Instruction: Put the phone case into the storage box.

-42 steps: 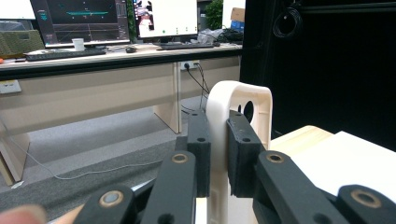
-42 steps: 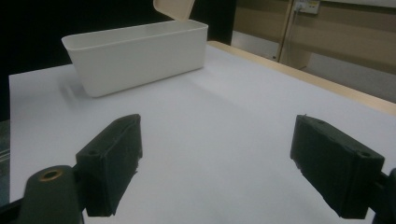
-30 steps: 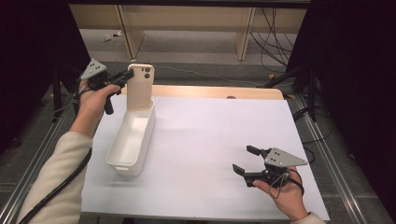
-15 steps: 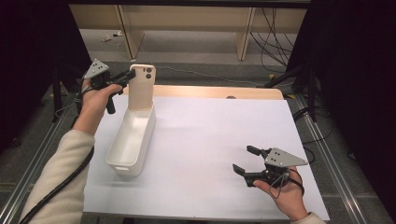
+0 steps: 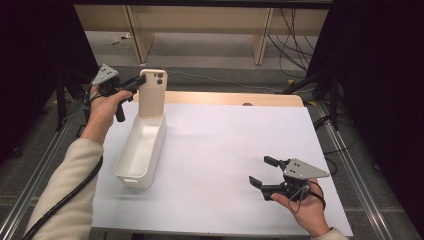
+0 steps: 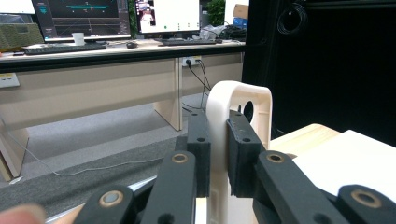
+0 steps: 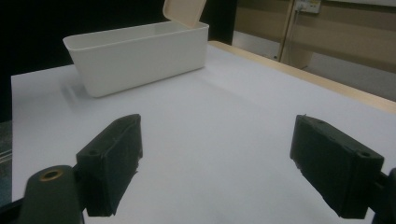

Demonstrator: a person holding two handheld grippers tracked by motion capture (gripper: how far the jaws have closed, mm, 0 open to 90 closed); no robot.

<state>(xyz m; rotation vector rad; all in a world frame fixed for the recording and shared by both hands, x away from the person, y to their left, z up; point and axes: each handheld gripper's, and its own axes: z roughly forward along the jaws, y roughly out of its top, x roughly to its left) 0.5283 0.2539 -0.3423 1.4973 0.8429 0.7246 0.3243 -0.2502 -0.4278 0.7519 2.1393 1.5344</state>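
Observation:
A cream phone case point(image 5: 151, 95) with camera cut-outs stands upright over the far end of a long white bin point(image 5: 137, 150) on the white table top point(image 5: 225, 145). My left gripper point(image 5: 140, 81) comes in from the left and is shut on the case's upper edge. In the left gripper view, both black pads point(image 6: 198, 140) press on the case point(image 6: 243, 100). My right gripper point(image 5: 262, 171) rests low near the table's front right, open, with nothing between its jaws. The right gripper view looks past its pads point(image 7: 114, 154) to the bin point(image 7: 140, 51) and the case point(image 7: 184, 11).
A wooden strip point(image 5: 240, 98) runs along the table's far edge. Metal rails point(image 5: 45, 165) flank the table, and cables point(image 5: 295, 30) lie on the floor behind. A desk with monitors point(image 6: 88, 14) stands far off in the left gripper view.

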